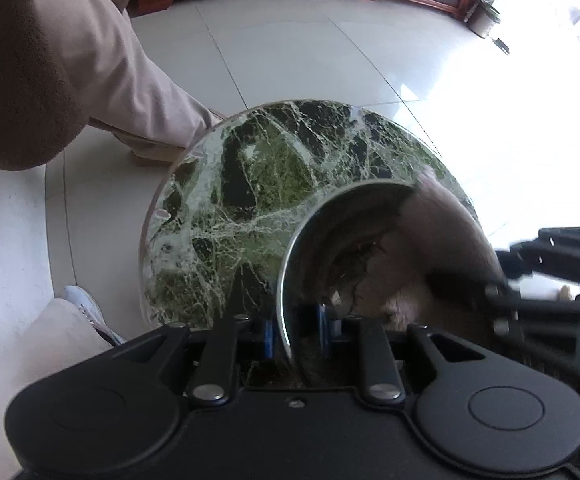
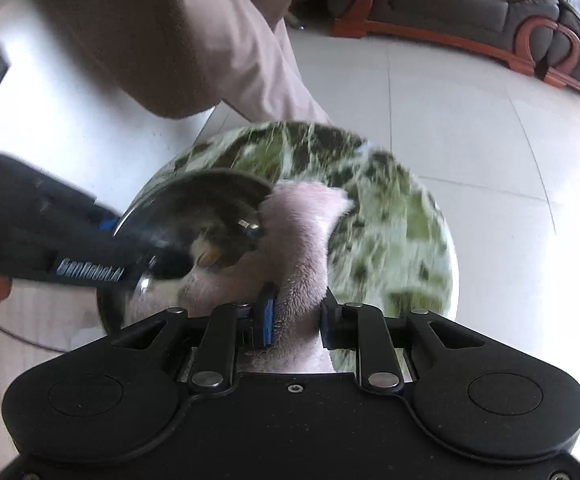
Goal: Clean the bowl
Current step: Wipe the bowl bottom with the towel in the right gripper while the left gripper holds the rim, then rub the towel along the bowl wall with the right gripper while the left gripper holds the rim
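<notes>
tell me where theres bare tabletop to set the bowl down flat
The marble tabletop is bare on its far and left parts, from the bowl rim out to the table edge. The near right is crowded: left claw on the bowl rim, right claw pressing the pink cloth inside.

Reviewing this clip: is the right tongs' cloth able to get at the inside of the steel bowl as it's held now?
Probably yes. The left tongs clamp the bowl by its near rim, tilted with its mouth open toward the right tongs, whose pink cloth already drapes over the rim; nothing blocks it.
</notes>
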